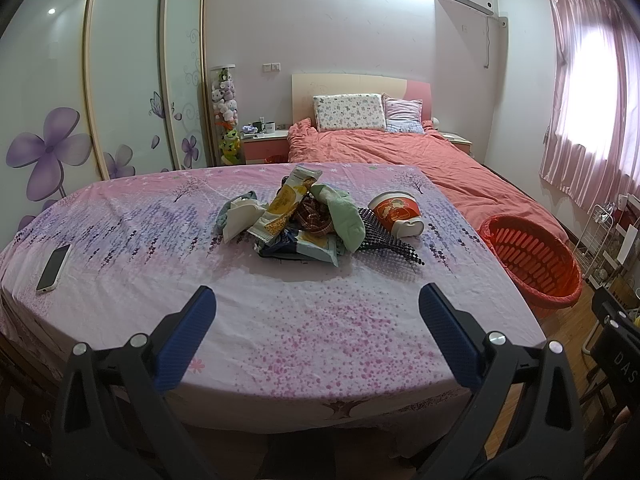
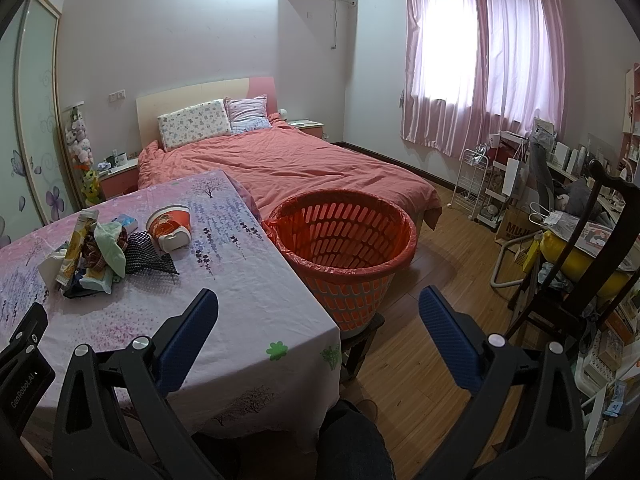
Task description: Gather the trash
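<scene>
Left wrist view
- left gripper (image 1: 318, 300): blue fingers (image 1: 188, 338) spread wide, nothing between them, over the near part of the desk
- desk (image 1: 320, 340): covered with a pink-lilac floral cloth
- trash pile (image 1: 308, 216): mid-desk, well ahead of the fingers
- pile contents: yellow-white snack wrapper (image 1: 286, 200) propped upright, white tissue (image 1: 240, 218) on its left, pale green cloth (image 1: 342, 214) on its right, blue-white wrapper (image 1: 310, 246) flat at the front, black dotted mesh (image 1: 386, 240) spread under the right side
- noodle cup (image 1: 394, 210): red-white, tipped on its side, touching the mesh, mouth faces away so inside not visible
- basket (image 1: 532, 264): orange slotted, red liner, off the desk's right edge, no contents visible on the inner wall that shows
- phone (image 1: 54, 268): lies flat near the left desk edge, well apart from the pile

Right wrist view
- right gripper (image 2: 318, 300): fingers (image 2: 452, 340) spread wide, empty, one over the desk corner, the other over the wood floor
- basket (image 2: 344, 268): just beside the desk's right edge, upright on a dark stool, liner folded over the rim, nothing seen inside
- trash pile (image 2: 108, 256): left of view on the desk, same heap, cup (image 2: 170, 222) on its side at the basket side of the pile
- left gripper body (image 2: 24, 360): black, at the lower left edge
- bed (image 2: 288, 164): coral duvet, behind desk and basket
</scene>
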Tool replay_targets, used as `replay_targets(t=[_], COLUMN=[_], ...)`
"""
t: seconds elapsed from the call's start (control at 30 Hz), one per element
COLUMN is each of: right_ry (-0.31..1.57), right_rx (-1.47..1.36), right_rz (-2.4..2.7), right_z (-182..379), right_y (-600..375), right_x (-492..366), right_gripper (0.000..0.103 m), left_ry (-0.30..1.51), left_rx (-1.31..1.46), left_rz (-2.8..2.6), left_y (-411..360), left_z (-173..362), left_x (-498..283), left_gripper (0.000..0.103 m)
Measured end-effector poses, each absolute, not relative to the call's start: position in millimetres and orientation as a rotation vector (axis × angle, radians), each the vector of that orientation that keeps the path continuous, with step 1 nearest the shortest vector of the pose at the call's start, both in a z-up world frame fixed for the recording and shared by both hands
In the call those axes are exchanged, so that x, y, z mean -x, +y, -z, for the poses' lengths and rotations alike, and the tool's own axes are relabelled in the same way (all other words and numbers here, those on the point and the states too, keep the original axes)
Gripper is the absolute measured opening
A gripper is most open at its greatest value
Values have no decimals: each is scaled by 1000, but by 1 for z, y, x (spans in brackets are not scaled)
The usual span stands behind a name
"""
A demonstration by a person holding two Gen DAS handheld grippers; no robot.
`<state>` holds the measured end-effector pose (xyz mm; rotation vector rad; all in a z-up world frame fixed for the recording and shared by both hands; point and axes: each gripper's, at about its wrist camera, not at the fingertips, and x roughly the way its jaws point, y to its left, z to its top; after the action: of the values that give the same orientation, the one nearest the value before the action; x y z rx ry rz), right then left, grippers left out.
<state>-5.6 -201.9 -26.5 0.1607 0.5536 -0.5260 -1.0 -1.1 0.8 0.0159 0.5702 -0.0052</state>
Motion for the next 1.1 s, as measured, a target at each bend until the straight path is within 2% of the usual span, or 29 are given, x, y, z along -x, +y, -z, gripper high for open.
replay_targets(t=[0.67,1.1], right_ry=[560,644], right_rx=[-157,-179], right_rz=[528,430], right_z=[28,56], right_y=[-203,-210], right_x=[2,-48], right_gripper=[100,101], left_ry=[578,639], left_rx=[-5,65], left_rz=[-2,-134], left_y=[2,66], left_z=[2,34], left_x=[-3,-57], left_gripper=[99,99])
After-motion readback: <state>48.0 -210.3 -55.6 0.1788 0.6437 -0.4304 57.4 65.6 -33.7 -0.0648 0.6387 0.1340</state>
